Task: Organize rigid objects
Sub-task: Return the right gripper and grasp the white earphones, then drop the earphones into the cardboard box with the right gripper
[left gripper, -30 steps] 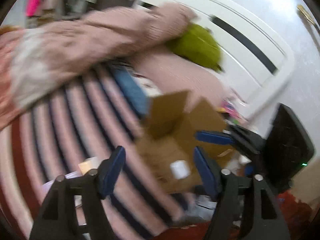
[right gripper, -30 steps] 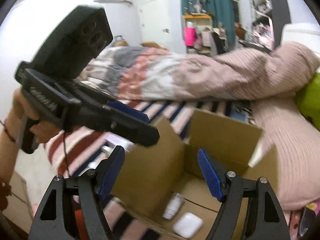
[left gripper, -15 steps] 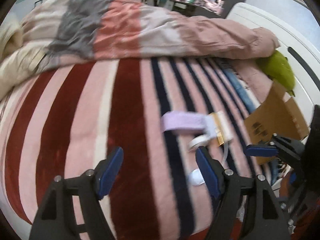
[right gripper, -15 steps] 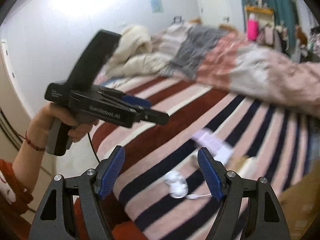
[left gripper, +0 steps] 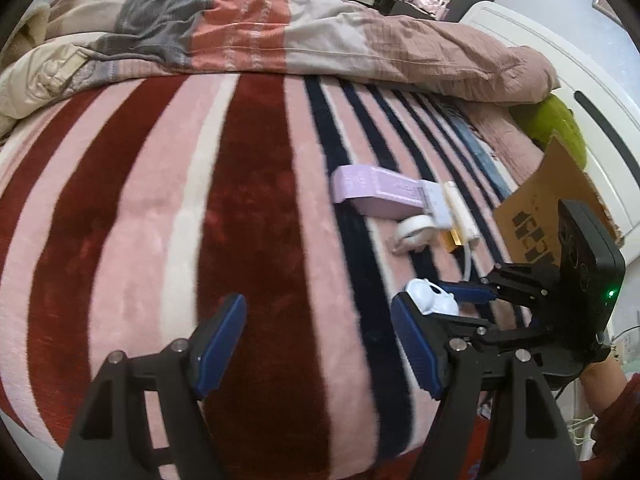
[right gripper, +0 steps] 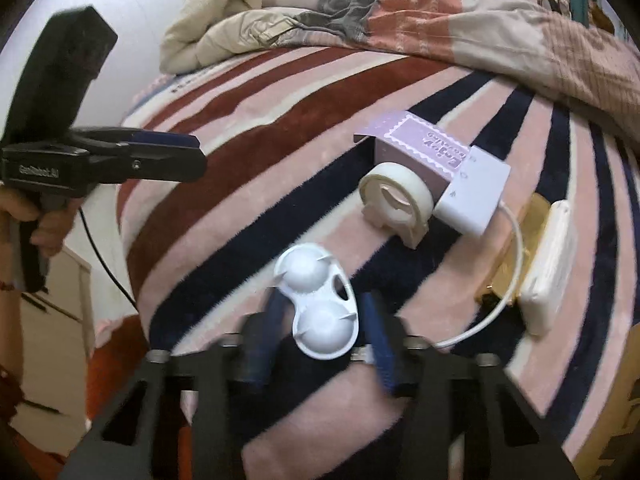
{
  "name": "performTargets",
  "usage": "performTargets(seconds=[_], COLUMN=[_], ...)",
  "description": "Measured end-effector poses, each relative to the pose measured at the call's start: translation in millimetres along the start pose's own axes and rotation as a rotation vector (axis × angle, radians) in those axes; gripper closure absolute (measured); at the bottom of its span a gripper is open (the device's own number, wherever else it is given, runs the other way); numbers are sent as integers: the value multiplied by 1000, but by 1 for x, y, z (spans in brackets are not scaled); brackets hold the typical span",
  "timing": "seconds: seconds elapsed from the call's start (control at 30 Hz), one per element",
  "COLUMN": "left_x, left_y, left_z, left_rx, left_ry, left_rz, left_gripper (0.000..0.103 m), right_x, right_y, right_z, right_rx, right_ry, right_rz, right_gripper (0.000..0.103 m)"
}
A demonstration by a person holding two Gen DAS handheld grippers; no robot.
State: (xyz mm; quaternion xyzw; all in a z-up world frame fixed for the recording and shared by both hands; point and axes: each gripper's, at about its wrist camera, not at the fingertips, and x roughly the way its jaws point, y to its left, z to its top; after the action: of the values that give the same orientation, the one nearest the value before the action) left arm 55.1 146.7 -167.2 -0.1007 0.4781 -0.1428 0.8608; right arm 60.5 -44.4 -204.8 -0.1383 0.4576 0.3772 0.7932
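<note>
A white two-cup contact lens case (right gripper: 318,304) lies on the striped blanket (right gripper: 248,168). My right gripper (right gripper: 324,334) has its blue fingers on both sides of the case, closing on it; motion blur hides whether they touch. The case also shows in the left wrist view (left gripper: 430,298). Beyond it lie a tape roll (right gripper: 396,200), a purple box (right gripper: 420,148), a white adapter with cable (right gripper: 474,196) and a white bar (right gripper: 550,264). My left gripper (left gripper: 316,344) is open and empty above the blanket, left of the case.
A cardboard box (left gripper: 552,208) stands at the bed's right end, with a green cushion (left gripper: 556,124) behind it. A bunched quilt (left gripper: 280,32) lies along the far side. A beige jacket (right gripper: 224,28) lies at the far left.
Both grippers swung from the cardboard box to the items on the blanket. My right gripper came down around the white lens case and its fingers narrowed.
</note>
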Motion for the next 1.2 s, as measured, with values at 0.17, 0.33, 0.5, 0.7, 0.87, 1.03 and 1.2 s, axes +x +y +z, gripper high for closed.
performTargets(seconds=[0.17,0.33,0.5,0.7,0.87,1.03,1.2], left_x=[-11,-31,-45,-37,-2,51,81], left_y=[-36,-83,-134,-207,-266,-310,-334], left_z=[14,39,73,108,130,144,146], left_rx=[32,81,134,246,317,367,395], left_ry=[-13,-41,-52,-37,47,212,288], left_rz=[-135,-260,-383,-391,-415,-379,-315], left_gripper=[31,38,73,75,75,75,75], right_x=[-36,-90,-143,-197,-229,-232,-223], right_y=[13,18,10,-32,-76,-124,-146], right_z=[6,18,23,8,-15,-27,-34], right_rx=[-53,-65,-70,13,106,254,298], right_ry=[-92,-213,-335,-423,-426,-276,-154], right_rz=[-16,-14,-39,-97,-177,-195,-237], right_gripper=[77,77,77,77,77,77,76])
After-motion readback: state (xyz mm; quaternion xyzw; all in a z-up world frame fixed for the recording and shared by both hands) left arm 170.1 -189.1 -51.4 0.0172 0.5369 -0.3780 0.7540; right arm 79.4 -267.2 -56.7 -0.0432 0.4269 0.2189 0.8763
